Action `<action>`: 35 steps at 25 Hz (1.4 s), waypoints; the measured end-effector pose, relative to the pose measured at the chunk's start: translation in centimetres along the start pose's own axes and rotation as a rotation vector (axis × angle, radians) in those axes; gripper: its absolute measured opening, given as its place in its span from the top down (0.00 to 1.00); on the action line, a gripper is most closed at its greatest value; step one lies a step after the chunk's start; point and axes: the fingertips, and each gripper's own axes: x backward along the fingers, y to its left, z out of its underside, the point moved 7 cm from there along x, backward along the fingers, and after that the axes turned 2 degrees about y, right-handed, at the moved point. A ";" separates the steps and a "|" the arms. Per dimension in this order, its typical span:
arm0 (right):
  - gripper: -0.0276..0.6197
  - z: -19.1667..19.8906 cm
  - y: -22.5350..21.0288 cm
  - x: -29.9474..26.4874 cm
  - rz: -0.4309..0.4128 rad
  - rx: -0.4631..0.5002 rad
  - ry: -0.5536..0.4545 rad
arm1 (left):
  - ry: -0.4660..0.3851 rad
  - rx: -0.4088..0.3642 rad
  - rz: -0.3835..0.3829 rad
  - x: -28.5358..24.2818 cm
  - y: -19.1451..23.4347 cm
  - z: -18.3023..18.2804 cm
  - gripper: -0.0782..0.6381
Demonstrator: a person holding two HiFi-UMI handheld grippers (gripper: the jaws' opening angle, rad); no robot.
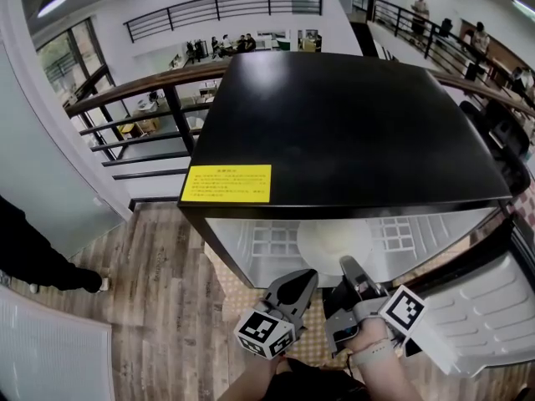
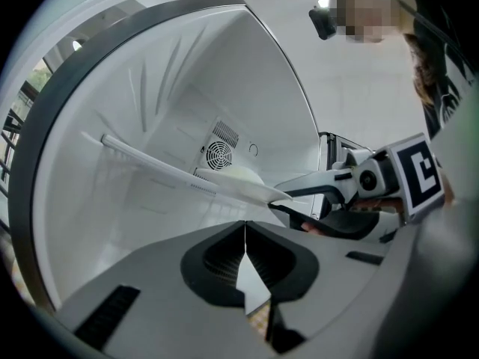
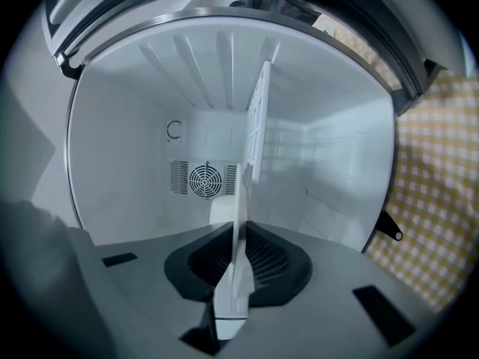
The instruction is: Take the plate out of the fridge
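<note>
At 6 o'clock in the head view, the left gripper [image 1: 299, 281] points into the fridge [image 1: 334, 124], jaws pressed together, empty. At its 3 o'clock, the right gripper [image 1: 349, 267], rolled sideways, pinches the rim of the plate [image 1: 333, 241], which lies on the shelf [image 1: 267, 241].

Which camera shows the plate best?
The head view: the plate appears as a round disc. The left gripper view shows it side-on; the right gripper view, only its edge clamped between the right tongs.

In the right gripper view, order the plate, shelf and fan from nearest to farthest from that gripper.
1. plate, clamped between the jaws.
2. shelf, just beyond, centre of the fridge.
3. fan, on the back wall, left of centre.
</note>
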 end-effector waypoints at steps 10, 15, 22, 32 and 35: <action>0.87 -0.3 -0.1 -0.3 -0.031 -0.017 0.020 | 0.008 0.010 0.017 -0.6 -0.3 0.4 0.88; 0.88 0.3 -0.3 -0.5 -0.018 -0.032 0.013 | 0.012 0.013 0.014 -0.5 -0.2 0.4 0.88; 0.87 0.4 -0.5 -0.4 -0.053 -0.030 0.033 | 0.014 0.026 0.002 -0.3 0.0 0.8 0.88; 0.88 0.5 -0.7 -0.3 -0.069 -0.058 0.027 | 0.015 0.015 -0.006 0.3 -0.3 0.6 0.88; 0.88 0.7 -0.7 0.1 -0.071 -0.058 0.026 | 0.017 0.011 -0.007 0.7 -0.6 0.6 0.88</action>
